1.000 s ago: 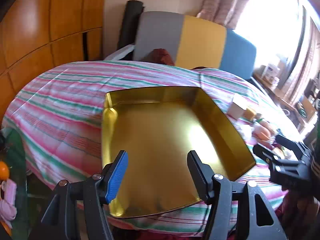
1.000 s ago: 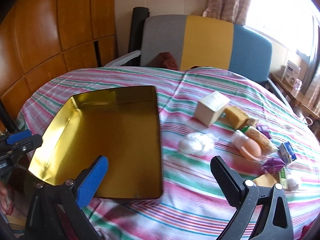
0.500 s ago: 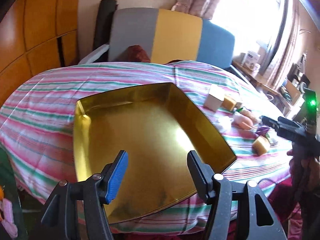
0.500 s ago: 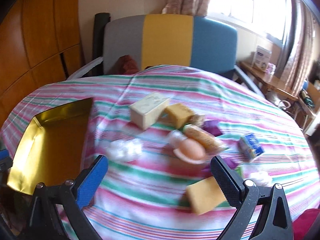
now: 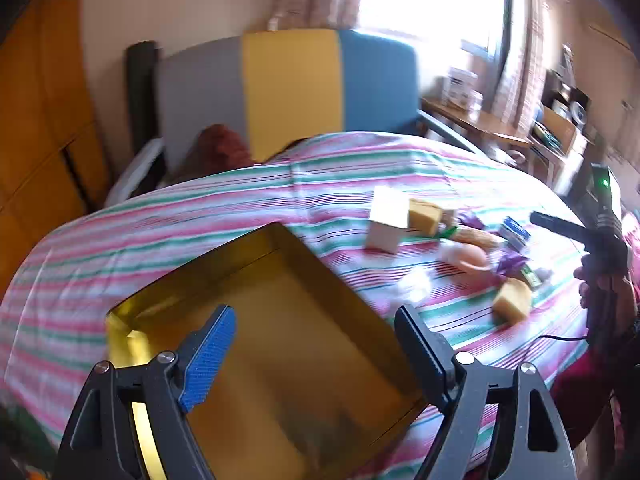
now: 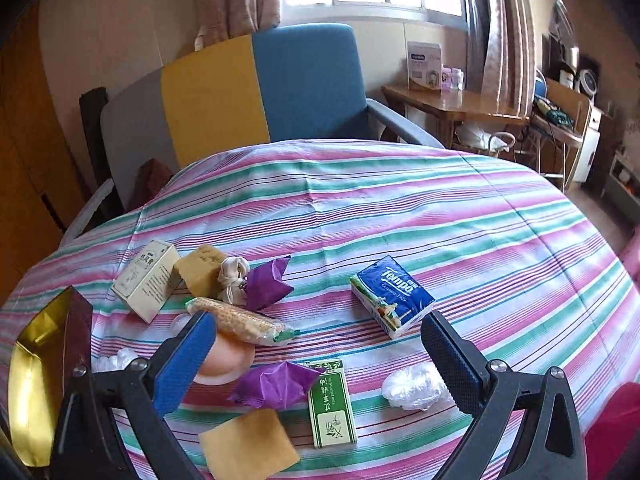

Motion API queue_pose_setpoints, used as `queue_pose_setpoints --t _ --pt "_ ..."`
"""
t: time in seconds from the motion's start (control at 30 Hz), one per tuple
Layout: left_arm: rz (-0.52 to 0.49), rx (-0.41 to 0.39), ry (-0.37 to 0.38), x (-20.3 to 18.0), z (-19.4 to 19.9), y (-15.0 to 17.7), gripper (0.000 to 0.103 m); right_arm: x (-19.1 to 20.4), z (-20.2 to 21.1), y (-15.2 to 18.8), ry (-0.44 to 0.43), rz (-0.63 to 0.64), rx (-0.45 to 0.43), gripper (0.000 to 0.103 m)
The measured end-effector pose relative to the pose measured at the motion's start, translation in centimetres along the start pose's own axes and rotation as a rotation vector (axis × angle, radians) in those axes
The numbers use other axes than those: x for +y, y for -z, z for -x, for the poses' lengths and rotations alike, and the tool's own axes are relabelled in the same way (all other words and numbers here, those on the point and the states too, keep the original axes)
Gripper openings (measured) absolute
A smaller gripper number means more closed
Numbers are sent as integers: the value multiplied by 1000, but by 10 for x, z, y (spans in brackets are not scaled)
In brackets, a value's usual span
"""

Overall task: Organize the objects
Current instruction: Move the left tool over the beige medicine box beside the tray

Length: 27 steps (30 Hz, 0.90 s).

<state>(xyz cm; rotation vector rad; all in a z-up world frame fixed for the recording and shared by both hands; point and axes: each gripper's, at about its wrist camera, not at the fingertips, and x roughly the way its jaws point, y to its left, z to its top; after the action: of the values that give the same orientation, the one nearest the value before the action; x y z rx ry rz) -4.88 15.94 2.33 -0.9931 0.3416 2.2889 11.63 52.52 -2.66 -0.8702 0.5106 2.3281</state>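
Observation:
A gold tray (image 5: 280,320) lies empty on the striped tablecloth; its corner also shows in the right wrist view (image 6: 36,364). My left gripper (image 5: 312,344) is open and empty above the tray. My right gripper (image 6: 316,348) is open and empty over a scatter of small things: a cream box (image 6: 146,280), a blue Tempo tissue pack (image 6: 392,296), a green packet (image 6: 334,404), two purple wrappers (image 6: 268,284), yellow sponges (image 6: 248,446), a corn cob (image 6: 244,320), a pink round piece (image 6: 224,364) and a clear plastic wad (image 6: 412,390). The right gripper also appears in the left wrist view (image 5: 560,228).
The round table (image 6: 440,220) carries a pink, green and white striped cloth. A grey, yellow and blue chair (image 6: 248,92) stands behind it. A wooden side table (image 6: 460,104) with boxes is at the back right, under the window. Wooden panels line the left wall.
Both views have swung to the right. The right gripper moved from over the tray to over the scattered things. The left gripper stays over the tray. Both stay open.

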Motion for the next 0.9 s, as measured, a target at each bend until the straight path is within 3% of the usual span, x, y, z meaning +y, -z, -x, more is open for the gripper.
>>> queue_pose_setpoints --t 0.3,0.6,0.73,0.9 --pt "-92 105 70 -46 -67 -51 82 -3 8 -2 -65 -46 -28 103" --pt "-157 235 53 -82 -158 -92 76 -5 12 -2 -96 -53 -51 103" --pt "-193 280 84 -94 -192 -106 73 -6 10 -3 -117 -62 -41 103" --pt "-267 334 46 -107 -229 -112 73 -4 9 -3 -133 -56 -38 103"
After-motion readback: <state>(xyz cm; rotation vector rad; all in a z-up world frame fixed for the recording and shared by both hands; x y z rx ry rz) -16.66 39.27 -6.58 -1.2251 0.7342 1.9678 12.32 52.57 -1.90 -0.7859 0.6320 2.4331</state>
